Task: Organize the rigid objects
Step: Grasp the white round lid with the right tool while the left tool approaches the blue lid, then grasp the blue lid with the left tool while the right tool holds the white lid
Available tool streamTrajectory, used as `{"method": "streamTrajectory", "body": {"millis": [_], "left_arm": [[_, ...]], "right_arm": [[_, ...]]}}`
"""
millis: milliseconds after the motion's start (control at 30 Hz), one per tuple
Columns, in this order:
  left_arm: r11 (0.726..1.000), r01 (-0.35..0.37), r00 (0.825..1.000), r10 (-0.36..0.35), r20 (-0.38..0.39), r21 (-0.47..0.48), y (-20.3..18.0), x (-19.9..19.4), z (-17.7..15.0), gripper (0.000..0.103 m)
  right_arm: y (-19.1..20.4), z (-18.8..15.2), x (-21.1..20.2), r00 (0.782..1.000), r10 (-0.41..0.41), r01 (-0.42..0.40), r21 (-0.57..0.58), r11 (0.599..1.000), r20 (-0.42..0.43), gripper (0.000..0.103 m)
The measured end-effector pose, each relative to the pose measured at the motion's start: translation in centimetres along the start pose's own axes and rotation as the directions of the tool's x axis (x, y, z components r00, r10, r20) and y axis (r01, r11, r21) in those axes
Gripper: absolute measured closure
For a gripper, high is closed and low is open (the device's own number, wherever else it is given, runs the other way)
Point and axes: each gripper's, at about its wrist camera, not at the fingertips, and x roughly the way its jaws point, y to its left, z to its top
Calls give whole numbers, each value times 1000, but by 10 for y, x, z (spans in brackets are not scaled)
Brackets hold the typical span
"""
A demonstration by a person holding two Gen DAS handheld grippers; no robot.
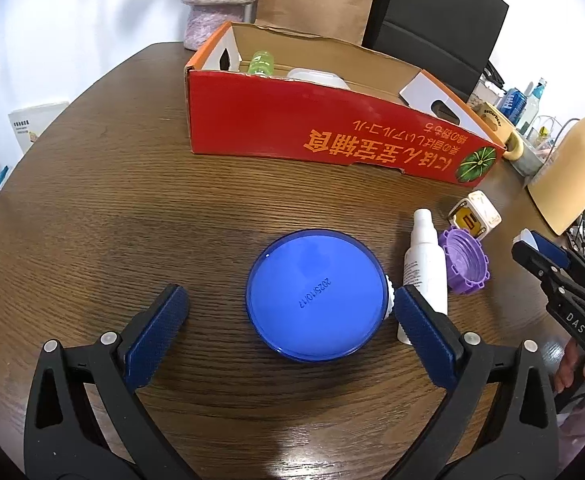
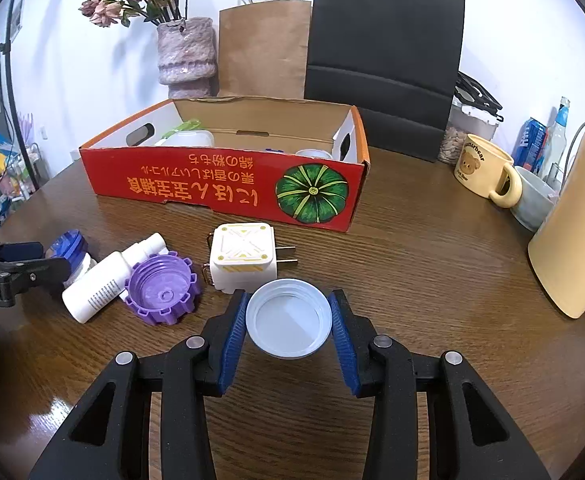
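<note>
Red box [image 2: 228, 184] contents mostly hidden; blue jar [image 2: 68, 246] behind left gripper [image 2: 20, 264].

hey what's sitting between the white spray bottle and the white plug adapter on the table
The purple cap, open side up, lies between the white spray bottle and the plug adapter, clearest in the right wrist view.

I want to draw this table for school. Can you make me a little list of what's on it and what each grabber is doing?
Left gripper: open, around blue lid
Right gripper: shut on white cap
Loose on table: white bottle lying down, purple cap, white plug
Box: red, open, some things already inside
</note>
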Motion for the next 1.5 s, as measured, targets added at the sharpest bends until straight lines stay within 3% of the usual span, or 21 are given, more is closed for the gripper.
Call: {"method": "streamTrajectory", "body": {"millis": [200, 267, 300, 800, 1500], "left_arm": [[1000, 26, 1000, -26, 7, 7, -3, -2, 0, 20], [999, 34, 999, -34, 10, 9, -5, -3, -1, 37], [999, 39, 999, -40, 10, 9, -6, -4, -1, 40], [999, 0, 999, -2, 51, 33, -9, -12, -1, 40], [994, -44, 979, 22, 201, 104, -36, -49, 5, 40]], "right_arm": [[2, 0, -1, 1000, 0, 0, 1, 1000, 1, 58], [1, 0, -1, 1000, -1, 1, -1, 1000, 1, 58], [1, 0, -1, 1000, 0, 0, 0, 1000, 1, 58], [7, 0, -9, 1000, 1, -1, -2, 1000, 20, 58], [33, 7, -29, 993, 67, -68, 6, 998, 93, 58]]}}
